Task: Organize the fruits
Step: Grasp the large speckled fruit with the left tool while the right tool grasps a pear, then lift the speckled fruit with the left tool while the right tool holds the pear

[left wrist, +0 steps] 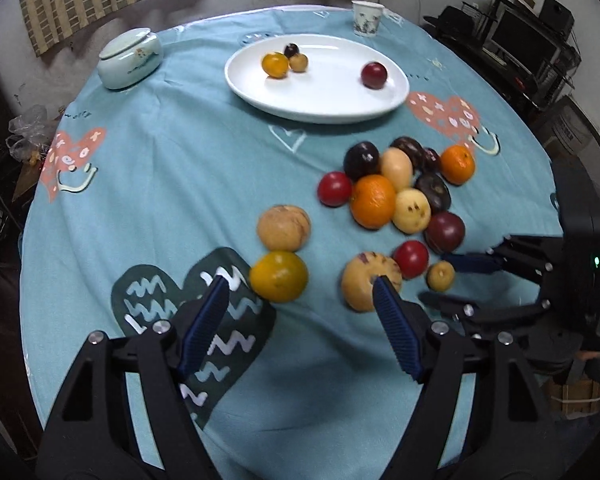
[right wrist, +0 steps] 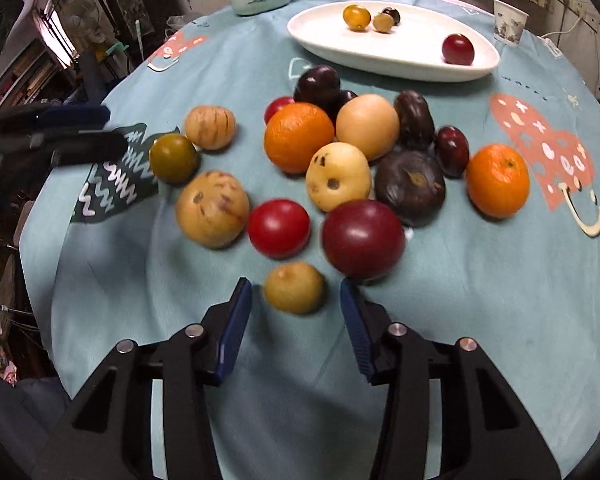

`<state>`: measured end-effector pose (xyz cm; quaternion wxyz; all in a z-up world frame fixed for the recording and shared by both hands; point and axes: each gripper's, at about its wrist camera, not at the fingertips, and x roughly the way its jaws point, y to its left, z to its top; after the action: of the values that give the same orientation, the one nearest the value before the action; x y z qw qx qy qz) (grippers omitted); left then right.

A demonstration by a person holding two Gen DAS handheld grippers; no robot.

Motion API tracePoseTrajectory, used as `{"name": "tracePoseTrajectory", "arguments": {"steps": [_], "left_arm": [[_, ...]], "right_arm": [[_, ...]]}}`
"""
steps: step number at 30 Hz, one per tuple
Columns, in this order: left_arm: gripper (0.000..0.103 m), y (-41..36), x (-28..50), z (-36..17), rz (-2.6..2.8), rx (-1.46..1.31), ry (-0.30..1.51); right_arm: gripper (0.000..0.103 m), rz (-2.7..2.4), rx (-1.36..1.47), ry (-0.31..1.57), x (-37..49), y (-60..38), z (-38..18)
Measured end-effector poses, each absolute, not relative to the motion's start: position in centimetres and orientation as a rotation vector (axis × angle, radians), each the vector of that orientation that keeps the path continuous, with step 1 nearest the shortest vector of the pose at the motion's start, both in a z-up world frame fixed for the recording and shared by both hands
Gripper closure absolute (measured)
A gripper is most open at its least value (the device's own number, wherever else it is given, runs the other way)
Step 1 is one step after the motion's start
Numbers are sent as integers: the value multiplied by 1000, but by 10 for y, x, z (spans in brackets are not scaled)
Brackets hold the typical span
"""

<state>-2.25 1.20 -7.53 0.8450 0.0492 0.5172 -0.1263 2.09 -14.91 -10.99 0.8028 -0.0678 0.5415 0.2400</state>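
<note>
**Hand-held grippers hovering over loose fruit**

Left hand-held gripper (left wrist: 300,292) standing spread wide at lower centre of its view, holding nothing, fingers flanking a green-orange citrus (left wrist: 278,276) and a pale striped fruit (left wrist: 370,280). Right hand-held gripper (right wrist: 296,292) standing partly open at lower centre of its own view, bracketing a small tan fruit (right wrist: 295,287) without pinching it. Fruit pile (right wrist: 364,152) lying mid-frame on the table (right wrist: 480,300); white plate (right wrist: 400,60) sitting upper centre, carrying four fruits.

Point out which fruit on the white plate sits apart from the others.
The red plum near the plate's right end; the yellow-orange fruit, small tan fruit and dark fruit cluster together at the other end.
</note>
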Motion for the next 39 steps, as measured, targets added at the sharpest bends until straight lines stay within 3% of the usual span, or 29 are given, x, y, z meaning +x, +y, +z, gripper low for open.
{"name": "tracePoseTrajectory", "arguments": {"steps": [1, 13, 14, 16, 22, 39], "left_arm": [[27, 9, -24, -77, -275, 107, 1096], [29, -40, -8, -116, -369, 159, 1184], [32, -41, -6, -121, -364, 163, 1195], [57, -40, -1, -133, -383, 147, 1241], [58, -38, -3, -125, -374, 146, 1226], [57, -49, 15, -27, -282, 172, 979]], "right_arm": [[74, 522, -144, 1164, 22, -149, -109], [74, 506, -54, 1166, 8, -188, -93], [74, 502, -52, 1166, 8, -189, -93], [74, 496, -46, 1168, 7, -190, -93], [74, 508, -44, 1147, 8, -192, -85], [74, 545, -24, 1066, 20, -194, -44]]}}
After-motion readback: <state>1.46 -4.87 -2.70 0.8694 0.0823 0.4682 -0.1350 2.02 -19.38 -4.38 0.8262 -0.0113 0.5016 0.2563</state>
